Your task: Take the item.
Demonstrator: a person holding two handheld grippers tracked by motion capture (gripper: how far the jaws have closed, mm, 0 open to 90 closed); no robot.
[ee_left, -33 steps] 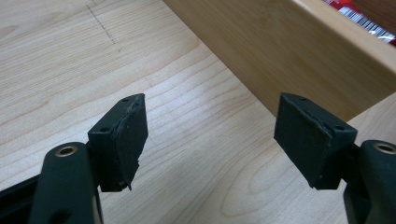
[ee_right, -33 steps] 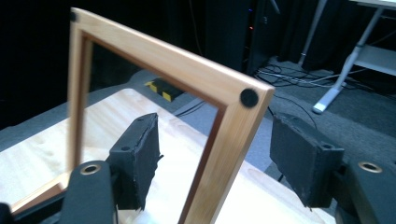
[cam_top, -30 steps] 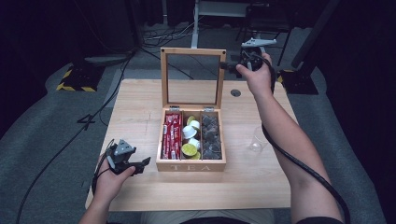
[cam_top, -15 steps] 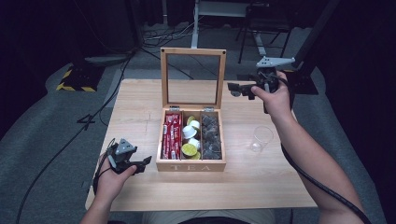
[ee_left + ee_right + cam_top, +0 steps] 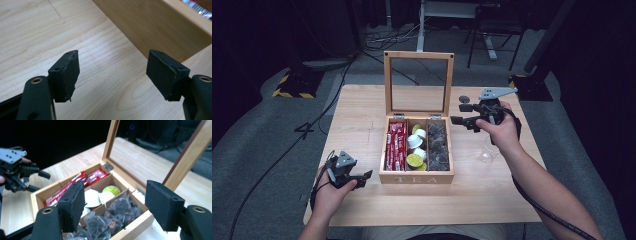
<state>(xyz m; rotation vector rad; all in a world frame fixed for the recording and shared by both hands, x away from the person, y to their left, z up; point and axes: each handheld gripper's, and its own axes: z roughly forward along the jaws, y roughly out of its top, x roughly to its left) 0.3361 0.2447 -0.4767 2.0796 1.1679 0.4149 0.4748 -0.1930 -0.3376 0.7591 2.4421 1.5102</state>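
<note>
Since the earlier frame, the right gripper [image 5: 460, 114] has dropped from beside the lid [image 5: 418, 82] toward the table [image 5: 362, 115], jaws wide and empty, at 3 o'clock of the tea box [image 5: 417, 177]. At 9 o'clock the left gripper [image 5: 362, 177] rests wide apart, holding nothing, just beside the box's 3 compartments.

Left gripper [image 5: 364, 176]: your black two-jaw tool, grey three-cornered plate on top, black cable trailing back.
Right gripper [image 5: 459, 114]: same black build, grey plate with small screw holes.
Pads [image 5: 71, 72]: flat black rubber, edges frayed, two small holes in each backing block.
Jaw arms: brass-coloured rivet near each base.
Sleeves: your forearms look bare; possibly short sleeves, out of frame.
</note>
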